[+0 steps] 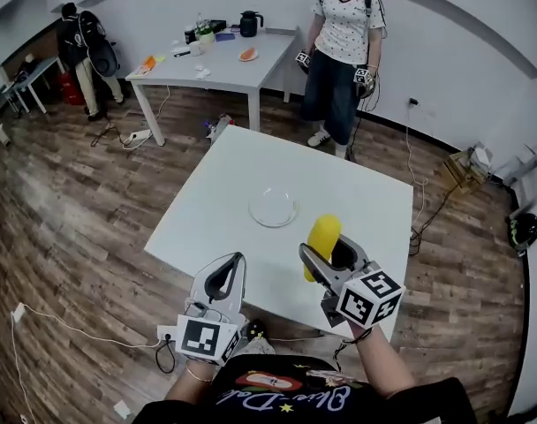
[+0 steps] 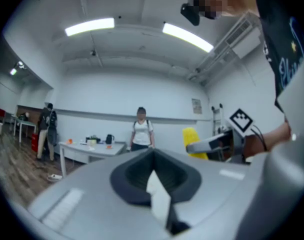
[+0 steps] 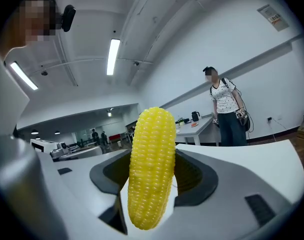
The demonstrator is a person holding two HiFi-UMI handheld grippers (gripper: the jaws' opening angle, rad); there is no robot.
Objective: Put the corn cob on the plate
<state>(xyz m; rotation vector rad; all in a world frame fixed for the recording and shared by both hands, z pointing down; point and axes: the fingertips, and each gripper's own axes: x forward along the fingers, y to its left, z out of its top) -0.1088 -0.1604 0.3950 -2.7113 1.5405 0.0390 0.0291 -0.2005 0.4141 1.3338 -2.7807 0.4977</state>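
Note:
A yellow corn cob [image 1: 321,240] stands upright between the jaws of my right gripper [image 1: 326,256], which is shut on it above the near right part of the white table [image 1: 224,193]. In the right gripper view the corn cob [image 3: 151,166] fills the middle, clamped in the right gripper [image 3: 152,179]. A clear glass plate [image 1: 273,208] lies near the table's middle, a little beyond and left of the cob. My left gripper [image 1: 226,276] hangs over the table's near edge, shut and holding nothing; the left gripper [image 2: 154,184] points level across the room, with the corn cob [image 2: 193,140] at its right.
A person [image 1: 344,51] with grippers in both hands stands past the table's far side. A second white table [image 1: 217,67] with a kettle and small items stands at the back left. Another person [image 1: 81,51] is at the far left. Cables lie on the wooden floor.

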